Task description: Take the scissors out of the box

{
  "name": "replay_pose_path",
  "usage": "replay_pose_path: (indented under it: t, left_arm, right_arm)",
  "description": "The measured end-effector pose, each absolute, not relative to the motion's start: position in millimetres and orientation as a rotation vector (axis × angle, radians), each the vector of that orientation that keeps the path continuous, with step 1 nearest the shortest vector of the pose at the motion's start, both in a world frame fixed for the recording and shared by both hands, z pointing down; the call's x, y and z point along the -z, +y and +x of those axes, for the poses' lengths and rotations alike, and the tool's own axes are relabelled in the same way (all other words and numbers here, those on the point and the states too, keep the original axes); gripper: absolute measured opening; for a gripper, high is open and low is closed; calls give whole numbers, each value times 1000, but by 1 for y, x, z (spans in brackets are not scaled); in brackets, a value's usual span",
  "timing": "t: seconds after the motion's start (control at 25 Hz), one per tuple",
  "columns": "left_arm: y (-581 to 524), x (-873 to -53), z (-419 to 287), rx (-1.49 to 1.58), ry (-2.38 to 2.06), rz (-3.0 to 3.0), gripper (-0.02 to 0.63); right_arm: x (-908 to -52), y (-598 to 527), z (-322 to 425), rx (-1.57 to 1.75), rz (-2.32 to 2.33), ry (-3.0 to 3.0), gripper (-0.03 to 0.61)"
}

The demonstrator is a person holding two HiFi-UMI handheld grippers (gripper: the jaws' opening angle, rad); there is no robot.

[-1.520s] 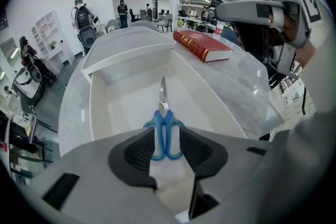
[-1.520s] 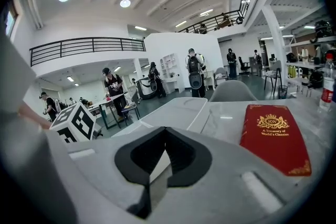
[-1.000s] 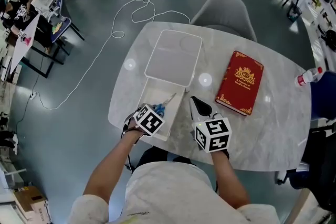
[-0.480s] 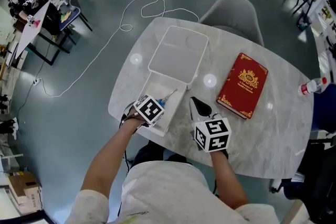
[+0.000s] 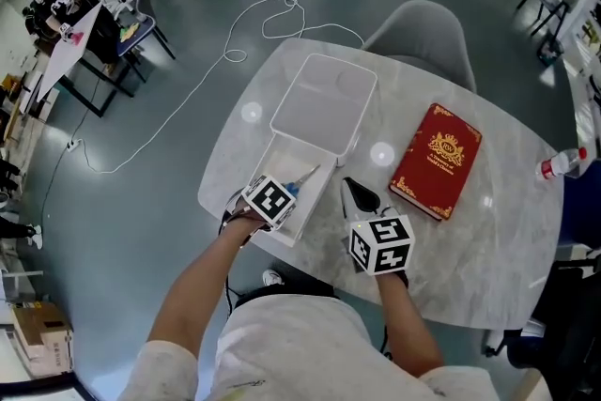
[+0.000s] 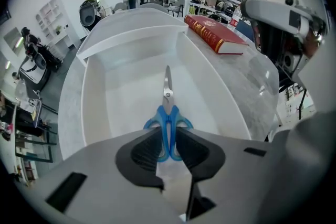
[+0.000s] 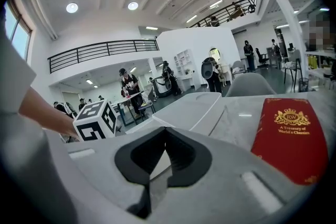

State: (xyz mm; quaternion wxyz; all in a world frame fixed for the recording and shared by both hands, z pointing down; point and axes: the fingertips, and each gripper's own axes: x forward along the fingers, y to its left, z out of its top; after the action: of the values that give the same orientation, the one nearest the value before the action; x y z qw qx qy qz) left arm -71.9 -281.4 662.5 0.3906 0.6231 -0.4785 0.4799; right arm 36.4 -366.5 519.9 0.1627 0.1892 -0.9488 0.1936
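Blue-handled scissors (image 6: 167, 113) lie in the open white box (image 6: 94, 113), blades pointing away from me. My left gripper (image 6: 167, 140) points steeply down into the box with its jaws closing; the blue handles sit between the pads and touch both. In the head view the scissors (image 5: 302, 178) show just beyond the left gripper (image 5: 285, 195) inside the box (image 5: 272, 160). My right gripper (image 5: 356, 192) rests on the table to the right of the box. It is shut, with nothing in it (image 7: 164, 132).
The box's lid (image 5: 324, 103) lies open behind the box. A red book (image 5: 437, 160) lies on the marble table (image 5: 488, 230) to the right. A bottle (image 5: 561, 164) sits at the right edge. A grey chair (image 5: 423, 28) stands beyond the table.
The left gripper's cube has rolled slightly over the box's near end. The right gripper has stayed where it was. The head view has shifted a little.
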Motion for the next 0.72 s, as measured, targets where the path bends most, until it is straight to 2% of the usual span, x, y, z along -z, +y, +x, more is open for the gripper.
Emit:
replay_pose_path:
  t: [0.72]
  left_arm:
    - [-278, -609, -76, -1165, -1434, 1756, 80]
  right_arm:
    - [-495, -328, 30, -471, 628, -2706, 5]
